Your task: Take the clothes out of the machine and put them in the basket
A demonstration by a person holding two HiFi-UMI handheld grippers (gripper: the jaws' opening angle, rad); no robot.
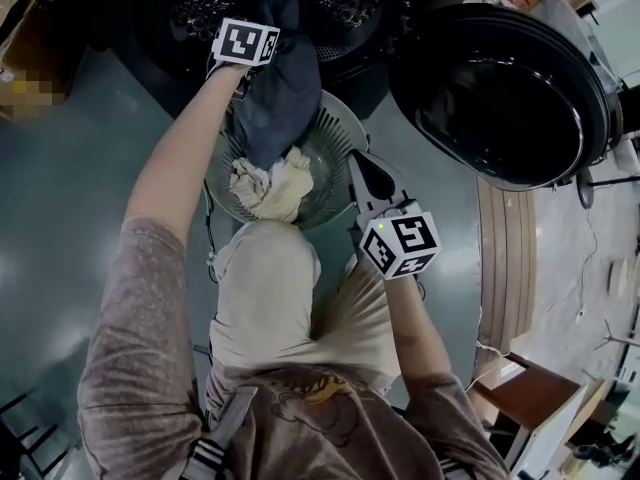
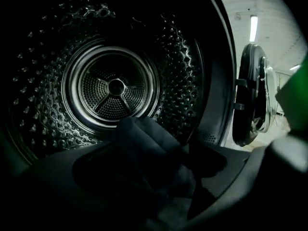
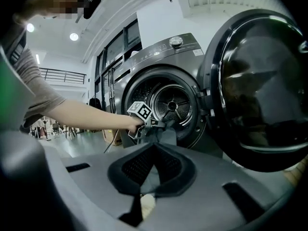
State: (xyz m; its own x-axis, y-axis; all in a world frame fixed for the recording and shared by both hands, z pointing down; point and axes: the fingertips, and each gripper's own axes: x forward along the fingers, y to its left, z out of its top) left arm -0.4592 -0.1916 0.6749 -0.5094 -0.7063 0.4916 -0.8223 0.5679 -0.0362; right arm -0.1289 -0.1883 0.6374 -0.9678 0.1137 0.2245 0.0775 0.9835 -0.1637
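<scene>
You are in the middle of the job, I think. The dark cloth (image 1: pixel 285 93) hangs out of the mouth of the machine (image 3: pixel 159 52) and down into the basket (image 1: pixel 345 128), near the middle of the head view. One end lies on the lip of the mouth. The other end rests on a cream cloth (image 1: pixel 270 188) that is already in the basket.

Your left tongs (image 1: pixel 255 68) are at the mouth, top middle of the head view, and they are wide apart. The dark cloth lies low between them, but they do not pinch it. Your right tongs (image 3: pixel 154 148) sit by the basket's right edge with their tips together and nothing in them.

Next, I think you should close the left tongs on the cloth near the lip. Then bring that end down into the basket.

The drum (image 2: pixel 115 85) looks bare behind the cloth, but its bottom front is too dark to see.

The open door (image 1: pixel 500 98) fills the upper right and is well away from the left tongs. The cloth could catch on the lip. Your knee (image 1: pixel 265 268) is just below the basket.
</scene>
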